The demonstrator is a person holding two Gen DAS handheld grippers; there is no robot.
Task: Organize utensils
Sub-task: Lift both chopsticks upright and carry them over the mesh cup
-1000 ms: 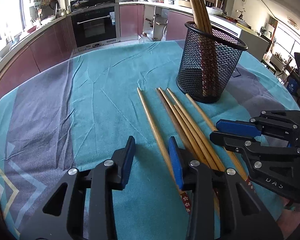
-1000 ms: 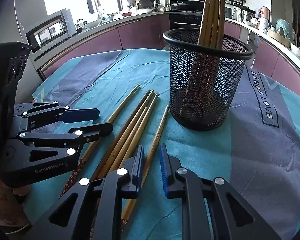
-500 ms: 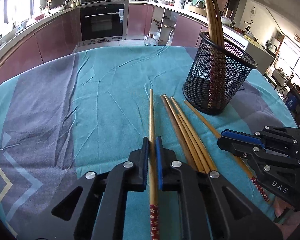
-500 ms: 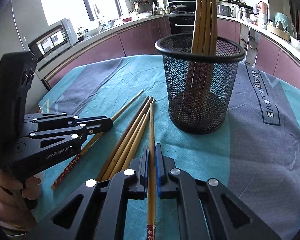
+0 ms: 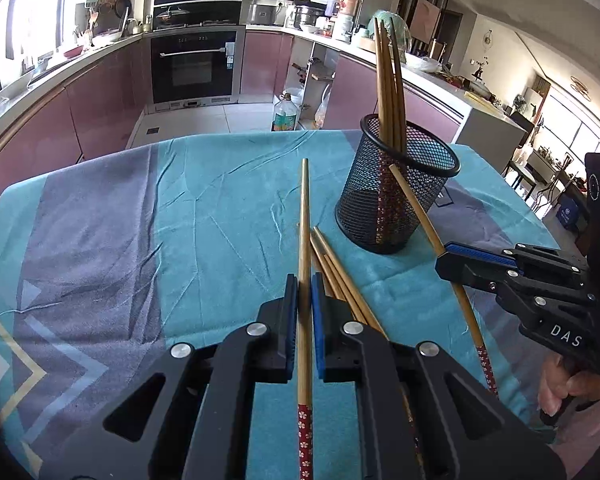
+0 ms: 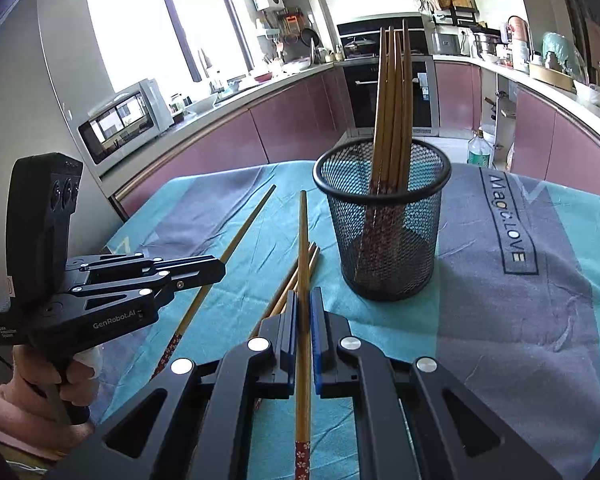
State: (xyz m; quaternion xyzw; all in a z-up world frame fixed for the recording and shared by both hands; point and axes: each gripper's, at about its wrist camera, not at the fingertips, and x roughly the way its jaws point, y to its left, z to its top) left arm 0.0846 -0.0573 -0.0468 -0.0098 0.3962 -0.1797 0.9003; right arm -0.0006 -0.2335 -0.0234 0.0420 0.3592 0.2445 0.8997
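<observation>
The left gripper (image 5: 305,300) is clamped on a single chopstick (image 5: 305,240), its blue pads (image 5: 318,308) pressing the shaft from both sides. That left-hand chopstick runs straight ahead from the jaws, its plain bamboo tip raised over the cloth and its red flowered end trailing back under the gripper body. The right gripper (image 6: 303,316) is closed the same way on another chopstick (image 6: 302,264), the right-hand chopstick, which points toward the far side of the table with its red patterned end near the camera.

In the left wrist view the right gripper (image 5: 456,258) shows at the right edge, pinching its stick at an angle so that the tip appears against the side of the mesh cup (image 5: 396,200); whether it touches the cup I cannot tell. In the right wrist view the left gripper (image 6: 216,270) shows at the left, held by a hand (image 6: 40,392), with its stick slanting away to the far left.

The black mesh cup (image 6: 384,232) stands upright on the teal and grey tablecloth (image 5: 180,220), toward the far right of the table. Several cup chopsticks (image 6: 394,112) already stand in it, leaning together with red ends down.

A few loose chopsticks (image 5: 332,268) lie side by side on the cloth between the two grippers, just near of the cup. Behind the table runs a kitchen counter with purple cabinets (image 5: 100,100) and a built-in oven (image 5: 194,64).
</observation>
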